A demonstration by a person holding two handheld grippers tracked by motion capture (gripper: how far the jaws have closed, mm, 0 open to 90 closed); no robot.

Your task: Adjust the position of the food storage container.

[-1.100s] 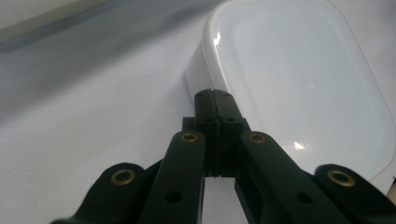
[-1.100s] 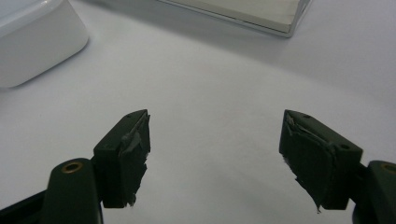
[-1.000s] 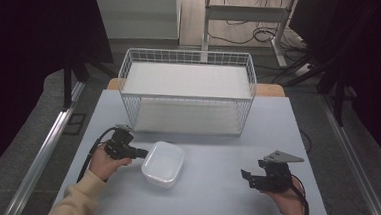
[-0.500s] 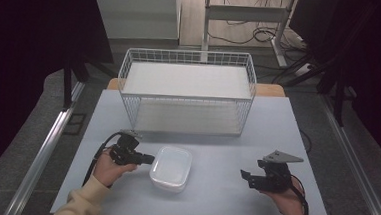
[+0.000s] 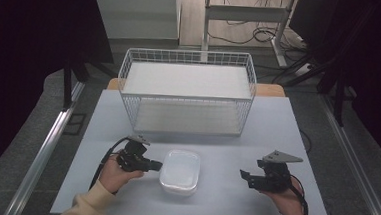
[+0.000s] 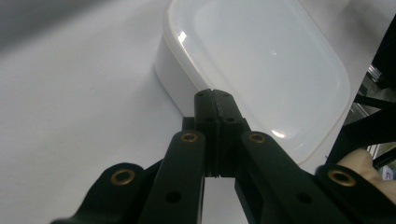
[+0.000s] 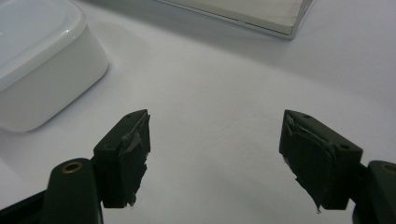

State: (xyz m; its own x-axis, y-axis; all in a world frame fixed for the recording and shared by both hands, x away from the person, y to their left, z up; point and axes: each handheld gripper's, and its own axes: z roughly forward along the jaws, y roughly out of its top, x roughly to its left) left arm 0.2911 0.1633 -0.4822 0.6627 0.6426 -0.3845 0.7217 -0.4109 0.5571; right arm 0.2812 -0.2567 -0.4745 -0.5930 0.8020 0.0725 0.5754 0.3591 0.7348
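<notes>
Two grippers flank the lidded white plastic container: left gripper touching its side, right gripper well apart. Left gripper view: jaws pressed together against the rim; pushing could skid the box. Right gripper view: jaws spread, container ahead-left.

Lab or workshop: bare table; floor cables; metal desk frame

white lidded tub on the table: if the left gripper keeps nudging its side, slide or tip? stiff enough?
The tub is low and wide with a flat base, so it likely slides rather than tips. Its glossy plastic on the smooth table suggests little friction. The lidded walls look rigid, and it seems light. The left gripper, jaws shut, meets its side wall.
</notes>
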